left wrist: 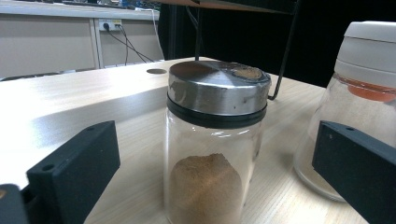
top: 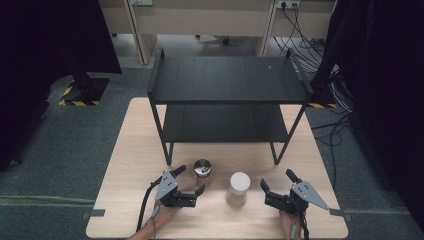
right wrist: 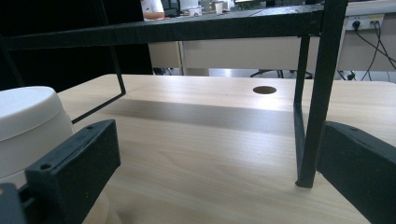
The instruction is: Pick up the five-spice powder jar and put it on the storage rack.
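Two jars stand on the wooden table (top: 135, 150) in front of a black two-level shelf rack (top: 227, 80). The left one is a glass jar with a metal lid (top: 202, 169) (left wrist: 212, 144), part full of brown powder. Beside it stands a white-lidded jar (top: 239, 186) (left wrist: 362, 93) (right wrist: 28, 126). My left gripper (top: 191, 181) (left wrist: 212, 186) is open, its jaws wide on either side of the metal-lidded jar and clear of it. My right gripper (top: 276, 179) (right wrist: 215, 182) is open too, just right of the white-lidded jar, with nothing between its jaws.
The rack's front right leg (right wrist: 317, 93) stands close ahead of my right gripper. Cables (top: 335, 125) lie on the floor at the right. A round hole (right wrist: 264, 89) is cut in the tabletop. Desks and wall sockets line the far side.
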Demonstrator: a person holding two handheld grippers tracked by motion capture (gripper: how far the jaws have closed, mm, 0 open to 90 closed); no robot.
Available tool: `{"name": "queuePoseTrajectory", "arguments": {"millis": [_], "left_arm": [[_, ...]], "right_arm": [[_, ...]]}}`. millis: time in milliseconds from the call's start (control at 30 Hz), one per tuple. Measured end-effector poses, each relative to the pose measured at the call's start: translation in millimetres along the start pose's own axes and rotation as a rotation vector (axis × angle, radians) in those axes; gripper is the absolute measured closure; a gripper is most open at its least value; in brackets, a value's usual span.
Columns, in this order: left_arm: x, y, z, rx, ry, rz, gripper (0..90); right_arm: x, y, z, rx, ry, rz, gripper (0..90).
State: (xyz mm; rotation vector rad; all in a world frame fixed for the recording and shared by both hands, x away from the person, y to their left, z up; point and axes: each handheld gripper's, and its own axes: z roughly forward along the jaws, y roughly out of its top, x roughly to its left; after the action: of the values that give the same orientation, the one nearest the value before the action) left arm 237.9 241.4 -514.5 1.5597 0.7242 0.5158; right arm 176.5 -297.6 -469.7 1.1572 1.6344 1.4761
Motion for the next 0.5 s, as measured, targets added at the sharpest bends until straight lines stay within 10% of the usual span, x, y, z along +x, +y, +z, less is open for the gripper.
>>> {"name": "queuePoseTrajectory", "arguments": {"millis": [500], "left_arm": [[-0.8,-0.1,0.0,0.0,-0.006,0.013,0.4]], "right_arm": [[1.0,-0.2,-3.0,-0.007,-0.003,-0.005,0.3]]}}
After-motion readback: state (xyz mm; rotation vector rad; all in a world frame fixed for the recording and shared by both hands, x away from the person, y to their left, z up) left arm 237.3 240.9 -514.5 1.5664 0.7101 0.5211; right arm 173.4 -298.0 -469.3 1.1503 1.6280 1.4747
